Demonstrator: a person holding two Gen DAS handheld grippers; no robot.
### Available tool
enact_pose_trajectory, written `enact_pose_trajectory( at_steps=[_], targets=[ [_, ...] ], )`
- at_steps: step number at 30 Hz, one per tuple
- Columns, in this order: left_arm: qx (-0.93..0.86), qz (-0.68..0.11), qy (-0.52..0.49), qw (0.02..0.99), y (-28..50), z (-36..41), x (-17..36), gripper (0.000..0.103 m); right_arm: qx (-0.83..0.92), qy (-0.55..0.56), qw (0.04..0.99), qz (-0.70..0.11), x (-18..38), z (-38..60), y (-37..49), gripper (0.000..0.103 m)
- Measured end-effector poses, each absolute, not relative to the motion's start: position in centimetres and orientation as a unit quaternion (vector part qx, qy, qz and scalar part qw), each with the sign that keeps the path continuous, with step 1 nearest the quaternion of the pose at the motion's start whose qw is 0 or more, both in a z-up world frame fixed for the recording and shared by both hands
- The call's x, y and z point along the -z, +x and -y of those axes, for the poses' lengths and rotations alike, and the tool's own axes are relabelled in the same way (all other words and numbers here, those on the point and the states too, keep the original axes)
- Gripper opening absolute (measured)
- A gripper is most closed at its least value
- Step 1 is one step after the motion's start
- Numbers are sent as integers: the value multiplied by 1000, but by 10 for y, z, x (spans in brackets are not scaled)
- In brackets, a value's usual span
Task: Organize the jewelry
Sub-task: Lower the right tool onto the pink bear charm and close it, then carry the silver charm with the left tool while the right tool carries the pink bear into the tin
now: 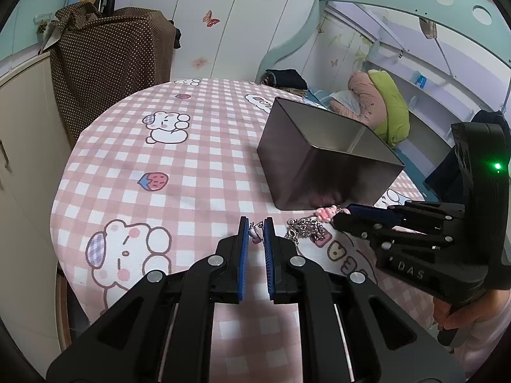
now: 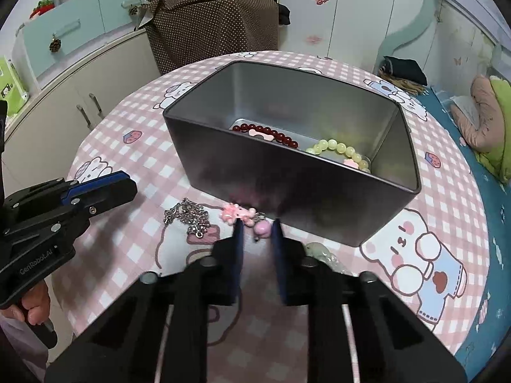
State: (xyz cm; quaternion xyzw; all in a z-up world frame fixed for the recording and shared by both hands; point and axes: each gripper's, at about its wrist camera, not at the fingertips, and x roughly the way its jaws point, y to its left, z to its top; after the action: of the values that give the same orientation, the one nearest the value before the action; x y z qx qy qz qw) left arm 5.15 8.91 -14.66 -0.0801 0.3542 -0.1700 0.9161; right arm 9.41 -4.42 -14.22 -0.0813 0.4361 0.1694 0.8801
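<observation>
With left gripper [image 1: 255, 223] and right gripper [image 2: 257, 223] both closed, pinch light, limp, slippery chain [image 2: 188, 217] at pink charm [image 2: 234, 213], 10 o'clock of right tips.

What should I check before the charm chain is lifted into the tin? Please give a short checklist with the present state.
1. Left hand-held gripper shut on the small charm: ok.
2. Right hand-held gripper closed on the pink bead: cannot tell whether the pads press.
3. Silver chain free of tangles: cannot tell, it lies bunched on the tablecloth.
4. Metal tin open: ok.
5. Space inside beside the red bracelet and green bracelet: ok.
</observation>
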Motion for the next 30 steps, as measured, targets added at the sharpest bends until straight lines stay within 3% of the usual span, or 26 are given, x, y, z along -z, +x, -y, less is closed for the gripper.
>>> enact_pose_trajectory(
  at_steps=[30],
  targets=[
    [193, -315, -43, 928, 41, -53, 110, 10, -161, -13, 909, -385, 102, 89, 59, 11]
  ],
)
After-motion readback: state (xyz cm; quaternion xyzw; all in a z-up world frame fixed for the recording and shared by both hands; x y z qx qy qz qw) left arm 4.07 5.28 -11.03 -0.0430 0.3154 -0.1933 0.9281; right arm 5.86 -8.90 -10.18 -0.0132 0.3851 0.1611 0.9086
